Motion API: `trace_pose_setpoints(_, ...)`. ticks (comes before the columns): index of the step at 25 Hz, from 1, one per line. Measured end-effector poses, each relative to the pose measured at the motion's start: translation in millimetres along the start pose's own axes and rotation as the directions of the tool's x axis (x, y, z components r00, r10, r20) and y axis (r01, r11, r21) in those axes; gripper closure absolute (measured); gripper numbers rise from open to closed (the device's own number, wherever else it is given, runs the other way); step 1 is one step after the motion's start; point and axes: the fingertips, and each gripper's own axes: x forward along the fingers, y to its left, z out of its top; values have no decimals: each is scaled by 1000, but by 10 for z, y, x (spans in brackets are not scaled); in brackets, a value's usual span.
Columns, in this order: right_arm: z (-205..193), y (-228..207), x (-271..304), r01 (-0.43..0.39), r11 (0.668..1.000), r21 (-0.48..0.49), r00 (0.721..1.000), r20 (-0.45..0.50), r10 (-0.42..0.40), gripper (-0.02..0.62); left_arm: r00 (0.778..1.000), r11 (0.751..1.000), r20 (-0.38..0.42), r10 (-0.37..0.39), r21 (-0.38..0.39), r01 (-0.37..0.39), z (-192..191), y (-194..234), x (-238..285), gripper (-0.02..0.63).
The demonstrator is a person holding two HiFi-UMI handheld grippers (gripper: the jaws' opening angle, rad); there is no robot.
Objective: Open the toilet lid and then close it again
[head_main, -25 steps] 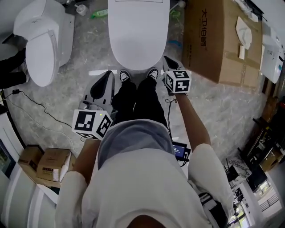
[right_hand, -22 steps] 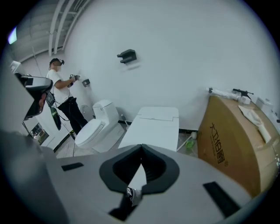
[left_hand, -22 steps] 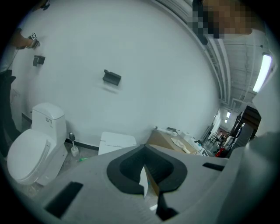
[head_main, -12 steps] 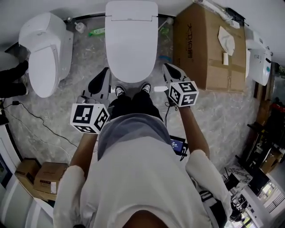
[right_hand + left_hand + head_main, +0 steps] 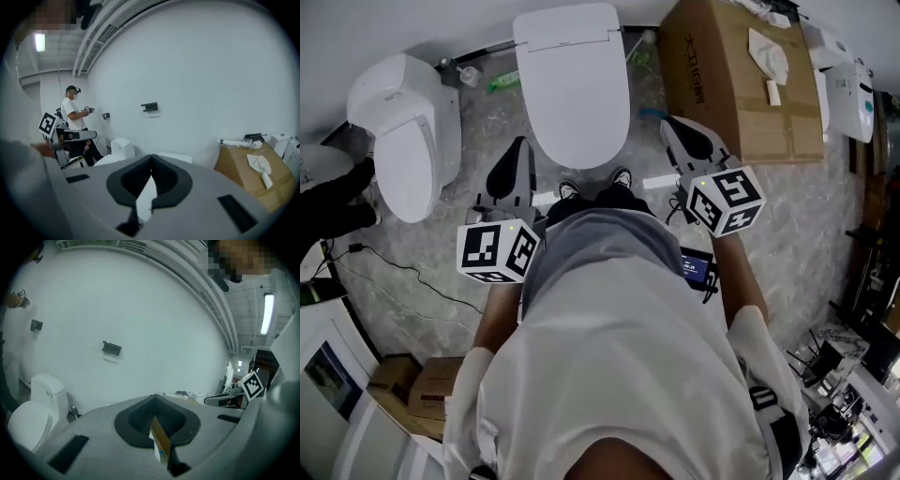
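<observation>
head view: the toilet lid (image 5: 574, 89) lies flat and shut on the centre toilet, directly ahead of the person. its long axis runs near to far, with the hinge at the far end by the wall and the free front edge at the near end, just beyond the person's shoes (image 5: 567, 190).

the left gripper (image 5: 519, 145) stands at the lid's left flank and the right gripper (image 5: 668, 123) at its right flank, so the lid lies between them. in this view the left tips sit closer to the lid's edge than the right tips. height above the lid cannot be read from overhead. both gripper views look at the far wall rather than at the lid, so in my judgement both tools are above it and clear of it.

left gripper view: the fingers (image 5: 136, 420) are together at the tips, with nothing gripped; only background shows through the slit below them. right gripper view: the fingers (image 5: 126, 180) are likewise together and empty.

assessment: no contact with the lid at present. any lift would have to start at the near front edge, which lies below and inward of both tips. either tool would need to descend and come in toward the centre line.
</observation>
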Motion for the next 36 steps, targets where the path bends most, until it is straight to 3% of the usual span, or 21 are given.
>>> trace_pose_setpoints(12,303,572,-598,-44,999,-10,993,108,45,586,999,999,43,23,40,-25,110,-61,-240,598)
trace_pose_setpoints(23,298,655,-605,-49,999,10,994,97,47,586,1000,997,0,19,68,-19,66,-70,-287,598)
trace_pose_setpoints(36,209,730,-614,-72,997,4,996,48,71,586,1000,999,-2,-27,29,27,-29,-180,-323,598)
